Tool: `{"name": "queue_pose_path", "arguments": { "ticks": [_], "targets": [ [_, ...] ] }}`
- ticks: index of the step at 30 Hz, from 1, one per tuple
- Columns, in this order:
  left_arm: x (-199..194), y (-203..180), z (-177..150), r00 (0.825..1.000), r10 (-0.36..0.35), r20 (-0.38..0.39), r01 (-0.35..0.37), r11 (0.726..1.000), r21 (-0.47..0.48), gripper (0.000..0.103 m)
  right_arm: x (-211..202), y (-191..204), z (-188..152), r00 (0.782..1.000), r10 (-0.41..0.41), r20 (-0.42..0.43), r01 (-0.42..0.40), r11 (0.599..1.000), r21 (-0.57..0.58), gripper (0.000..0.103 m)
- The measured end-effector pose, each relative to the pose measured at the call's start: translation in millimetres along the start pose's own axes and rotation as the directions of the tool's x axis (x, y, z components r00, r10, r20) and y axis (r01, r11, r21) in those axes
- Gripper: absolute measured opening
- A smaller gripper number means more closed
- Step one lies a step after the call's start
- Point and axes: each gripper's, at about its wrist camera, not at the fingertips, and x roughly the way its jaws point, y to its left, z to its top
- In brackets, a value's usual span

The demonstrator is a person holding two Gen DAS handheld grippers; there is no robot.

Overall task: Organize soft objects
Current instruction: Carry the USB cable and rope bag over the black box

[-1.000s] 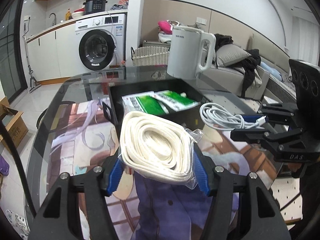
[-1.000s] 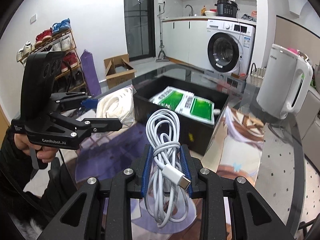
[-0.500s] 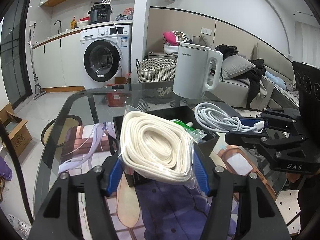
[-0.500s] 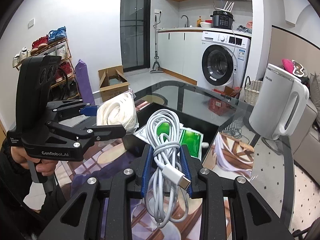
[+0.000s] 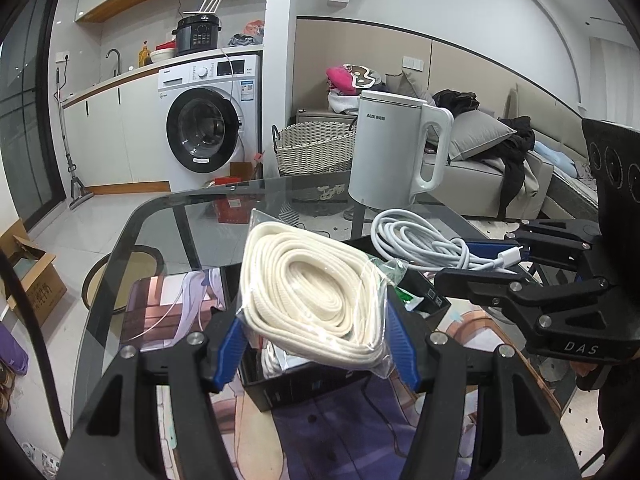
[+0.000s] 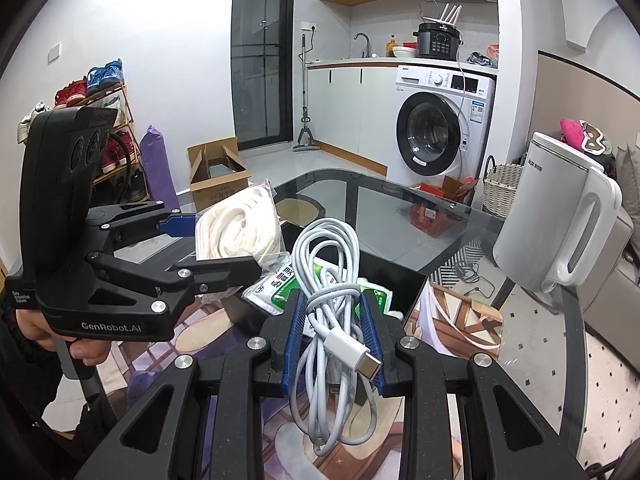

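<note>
My left gripper (image 5: 316, 340) is shut on a bagged coil of cream flat cord (image 5: 312, 284), held in the air just over the near end of the black box (image 5: 288, 384). My right gripper (image 6: 332, 328) is shut on a bundled white charging cable (image 6: 332, 264), its plug (image 6: 356, 356) hanging toward me. That cable also hangs over the black box (image 6: 412, 288), where green-and-white packets (image 6: 288, 284) lie. In the left wrist view the right gripper (image 5: 480, 260) with the cable (image 5: 416, 240) is at the right. In the right wrist view the left gripper (image 6: 224, 248) with the cord bag (image 6: 236, 232) is at the left.
A white electric kettle (image 5: 392, 152) stands on the glass table (image 5: 168, 232) beyond the box. A printed mat (image 5: 344, 432) covers the near part of the table. A wicker basket (image 5: 312, 148), washing machine (image 5: 208, 120) and sofa (image 5: 488, 168) stand behind; a cardboard box (image 6: 216, 176) is on the floor.
Both grippers have risen and come forward over the black box with their loads. The box has slid lower in both views, mostly hidden behind the cord and cable now.
</note>
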Motion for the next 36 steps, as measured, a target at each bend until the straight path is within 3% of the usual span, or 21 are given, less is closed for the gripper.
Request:
{"name": "queue_pose_path", "arguments": {
  "ticks": [16,28,36],
  "targets": [
    [41,7,0,0.999,0.027,-0.04,-0.027,1.0,-0.007,0.061,42,-8,6,0.998,-0.009,-0.056,0.01,1.0,0.015,0.028],
    [71,12,-3,0.995,0.008,-0.095,-0.01,1.0,-0.018,0.061,77,-7,9,0.993,-0.018,-0.113,0.015,1.0,-0.024,0.028],
    [78,4,-5,0.993,0.028,-0.111,-0.024,0.999,0.042,0.061,97,-5,6,0.986,-0.017,-0.167,0.01,0.999,-0.038,0.028]
  ]
}}
